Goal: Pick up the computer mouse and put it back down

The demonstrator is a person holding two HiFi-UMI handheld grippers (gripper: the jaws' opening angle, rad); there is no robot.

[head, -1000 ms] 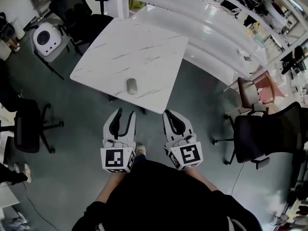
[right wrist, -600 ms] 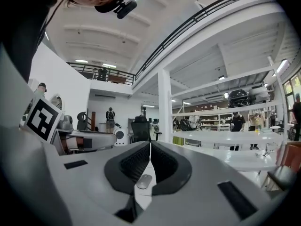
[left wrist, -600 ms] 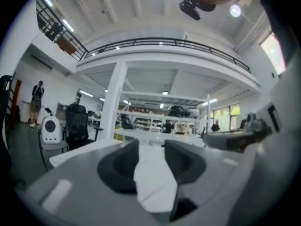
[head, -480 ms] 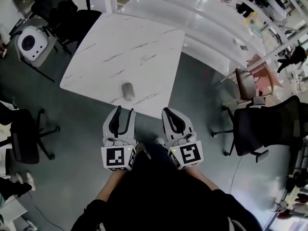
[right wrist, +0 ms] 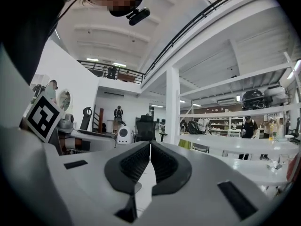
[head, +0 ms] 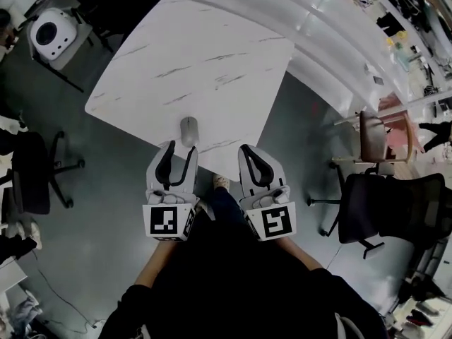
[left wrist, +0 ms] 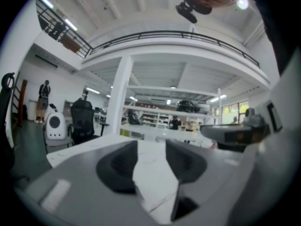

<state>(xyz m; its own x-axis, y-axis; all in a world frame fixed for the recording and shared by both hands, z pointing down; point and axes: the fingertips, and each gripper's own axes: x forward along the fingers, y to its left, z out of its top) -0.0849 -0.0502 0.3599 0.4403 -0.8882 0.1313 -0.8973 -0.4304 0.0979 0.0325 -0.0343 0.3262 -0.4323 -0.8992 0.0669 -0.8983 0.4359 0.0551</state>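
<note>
Since the earlier frames both hand-held grippers have advanced toward the table (head: 212, 55): a strip of grey floor (head: 106, 217) then lay between their tips and the table's near edge, and the tips now reach that edge. The computer mouse (head: 188, 131) lies on the white marble-patterned top, close to the near edge, just ahead of the left hand-held gripper (head: 181, 149) and apart from it. It rests flat with its long axis pointing away from the person. The left hand-held gripper's jaws stand apart and have just been opening a little; its own view (left wrist: 151, 142) shows only bare table top in the gap, with nothing between the pads. The right hand-held gripper (head: 248, 154) lies beside the left one, level with it, to the right of the mouse and well clear of it. Its own view (right wrist: 150, 145) shows the ribbed pads closed together at the tips, gripping nothing. A black office chair (head: 32, 182) stands on the floor to the left, another black office chair (head: 395, 207) to the right, and a brown chair (head: 374, 136) beyond that. The person's shoe (head: 220, 182) shows on the floor between the two grippers.
</note>
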